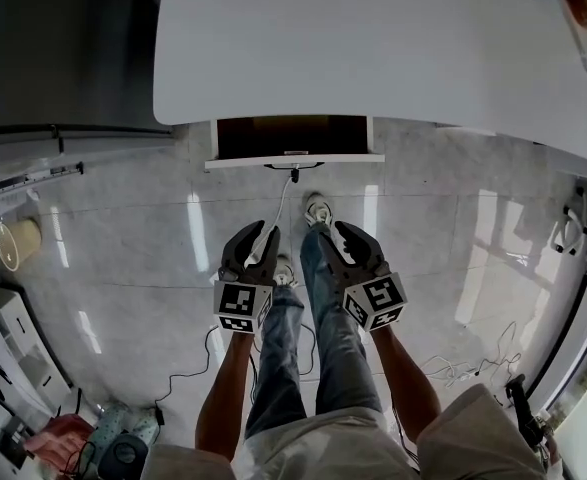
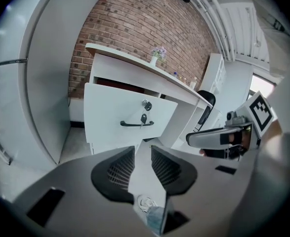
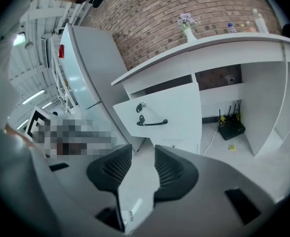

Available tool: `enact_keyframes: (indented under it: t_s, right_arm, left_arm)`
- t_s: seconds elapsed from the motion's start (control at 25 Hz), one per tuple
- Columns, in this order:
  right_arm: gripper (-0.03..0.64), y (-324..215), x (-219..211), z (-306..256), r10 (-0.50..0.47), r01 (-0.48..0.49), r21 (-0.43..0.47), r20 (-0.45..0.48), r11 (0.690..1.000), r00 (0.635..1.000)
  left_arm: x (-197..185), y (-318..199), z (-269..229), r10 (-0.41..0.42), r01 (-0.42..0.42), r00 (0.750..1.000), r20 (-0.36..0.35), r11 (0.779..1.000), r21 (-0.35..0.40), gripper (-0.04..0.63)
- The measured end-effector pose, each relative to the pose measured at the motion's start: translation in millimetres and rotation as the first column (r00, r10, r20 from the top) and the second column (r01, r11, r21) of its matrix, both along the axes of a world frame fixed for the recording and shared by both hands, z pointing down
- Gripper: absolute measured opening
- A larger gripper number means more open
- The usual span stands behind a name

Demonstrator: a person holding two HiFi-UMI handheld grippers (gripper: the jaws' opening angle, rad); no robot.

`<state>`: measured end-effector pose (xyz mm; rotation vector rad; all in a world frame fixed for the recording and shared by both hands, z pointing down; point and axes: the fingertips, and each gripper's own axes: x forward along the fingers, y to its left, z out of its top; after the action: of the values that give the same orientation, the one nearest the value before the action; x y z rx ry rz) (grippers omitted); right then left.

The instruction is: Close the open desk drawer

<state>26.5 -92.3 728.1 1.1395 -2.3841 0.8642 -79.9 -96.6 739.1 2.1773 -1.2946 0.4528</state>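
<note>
The white desk [image 1: 373, 48] has one drawer [image 1: 293, 138] pulled out, dark inside, its white front panel [image 1: 293, 160] facing me. In the left gripper view the drawer front [image 2: 110, 112] shows a black handle [image 2: 136, 124] with a key [image 2: 144, 118] hanging in the lock above it. The handle [image 3: 152, 123] also shows in the right gripper view. My left gripper [image 1: 256, 243] [image 2: 142, 152] and right gripper [image 1: 345, 240] [image 3: 143, 152] hang side by side in front of the drawer, well short of it. Both are open with nothing between their jaws.
A tall white cabinet [image 2: 36, 83] stands just left of the desk. A black router [image 3: 231, 125] and its cable lie on the floor under the desk's open bay. Loose cables [image 1: 473, 368] trail over the tiled floor. A small flower vase [image 2: 157, 53] stands on the desktop.
</note>
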Motion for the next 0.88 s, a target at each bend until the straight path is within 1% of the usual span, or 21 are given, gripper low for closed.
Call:
enact_keyframes:
  t_s: [0.16,0.28,0.44,0.72,0.88]
  right_arm:
    - [0.142,-5,0,7,0.006,-0.006,0.001,-0.019,1.000,1.000]
    - [0.123,-16,0,11,0.020,-0.020,0.014,-0.016,1.000,1.000]
    - [0.121,-37,-3,25,0.018,-0.017,0.033,-0.038,0.999,0.999]
    - [0.118,-82,-2,31,0.031,-0.028,0.066,-0.049,0.997,0.998]
    - [0.118,-105,-5,35,0.034,-0.029,0.079,-0.053,0.996,0.998]
  left_arm:
    - [-3,-6,6,-0.003,0.004,1.000,0.007,1.000,-0.005,0.100]
    - [-6,-14,15,-0.015,0.015,1.000,0.012,1.000,-0.011,0.100]
    - [-8,-41,26,-0.012,0.011,0.999,0.038,1.000,0.011,0.100]
    - [-9,-88,19,-0.043,0.040,0.998,0.040,0.997,0.059,0.100]
    - [-10,-105,22,-0.034,0.031,0.998,0.051,0.998,0.061,0.100]
